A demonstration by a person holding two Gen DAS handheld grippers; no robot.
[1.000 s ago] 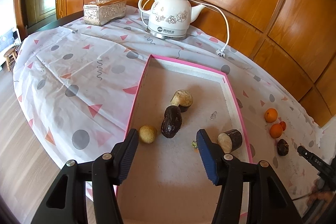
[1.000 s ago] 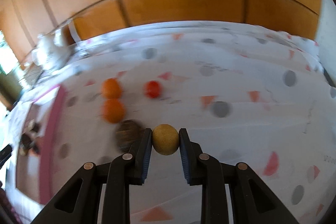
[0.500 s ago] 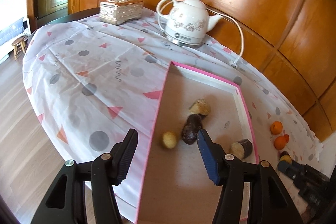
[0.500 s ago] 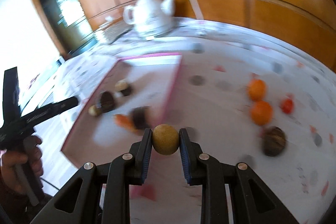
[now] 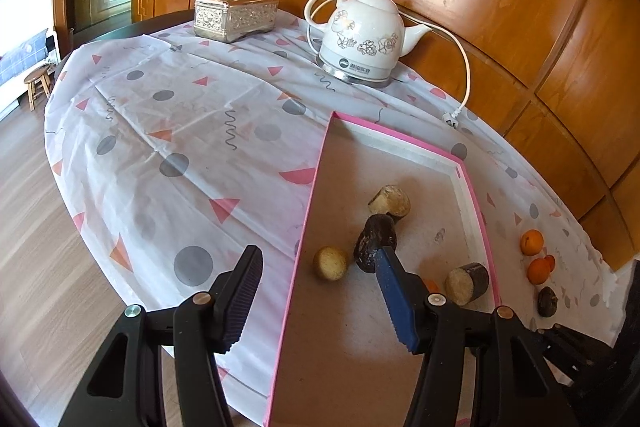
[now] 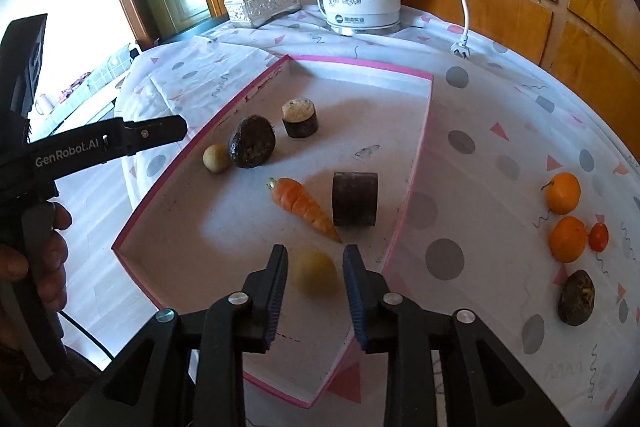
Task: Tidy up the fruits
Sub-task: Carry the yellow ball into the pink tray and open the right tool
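A pink-rimmed box (image 6: 416, 163) lies on the patterned tablecloth. In it are a small yellow fruit (image 6: 216, 157), a dark round fruit (image 6: 252, 142), two dark cut pieces (image 6: 300, 117) (image 6: 355, 199) and a carrot (image 6: 304, 205). My right gripper (image 6: 315, 273) is open over the box's near end, with a blurred yellow fruit (image 6: 314, 273) between its fingers, free of both pads. Outside the box on the right lie two oranges (image 6: 564, 193) (image 6: 567, 239), a small red fruit (image 6: 599, 237) and a dark fruit (image 6: 576, 297). My left gripper (image 5: 320, 295) is open and empty over the box's left edge (image 5: 310, 211).
A white kettle (image 5: 362, 39) with its cord (image 5: 464, 75) and a silver tissue box (image 5: 236, 11) stand at the back of the table. Wooden wall panels close the far side. The table edge drops to wooden floor (image 5: 36, 227) on the left.
My right gripper swung from the loose fruits to over the box, then opened and let the yellow fruit go. My left gripper drifted left and back.
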